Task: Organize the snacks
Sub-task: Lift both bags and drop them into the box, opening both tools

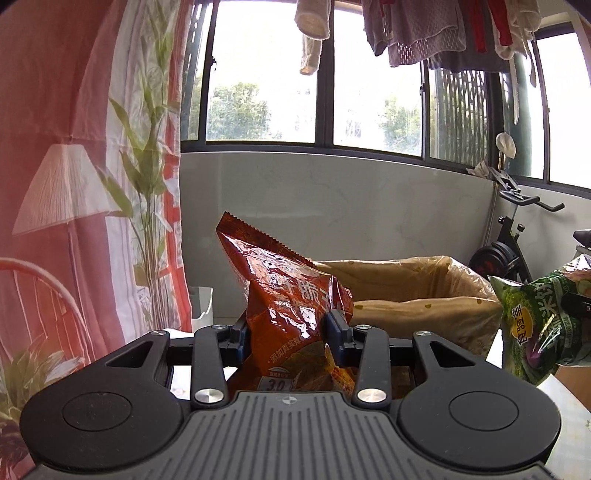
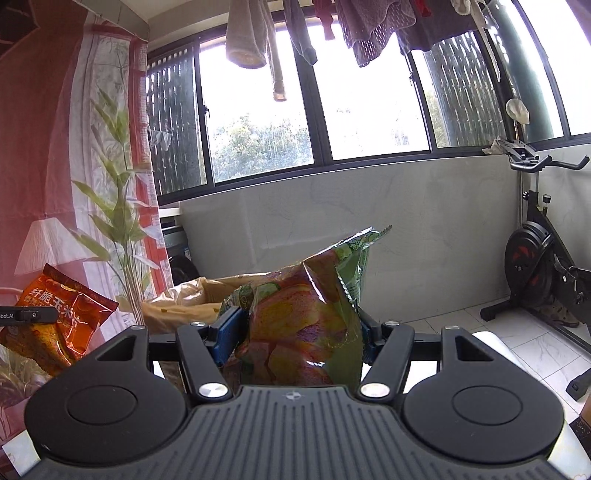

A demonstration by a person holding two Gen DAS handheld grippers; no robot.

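Left tool (image 1: 290,332) near level, pinching red snack bag (image 1: 288,291); right tool (image 2: 299,332) pinching green bag (image 2: 310,306)

The red snack bag's (image 1: 291,314) lower end is hidden behind the left gripper body; the green snack bag (image 1: 546,325) and exercise bike (image 2: 543,266) are cut off at the right edge.

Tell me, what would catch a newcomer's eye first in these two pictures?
Two shiny snack bags held up in the air: a red-orange bag pinched in the left gripper, and a green bag in the right gripper. Behind them stands a lined cardboard box, below bright windows hung with laundry.
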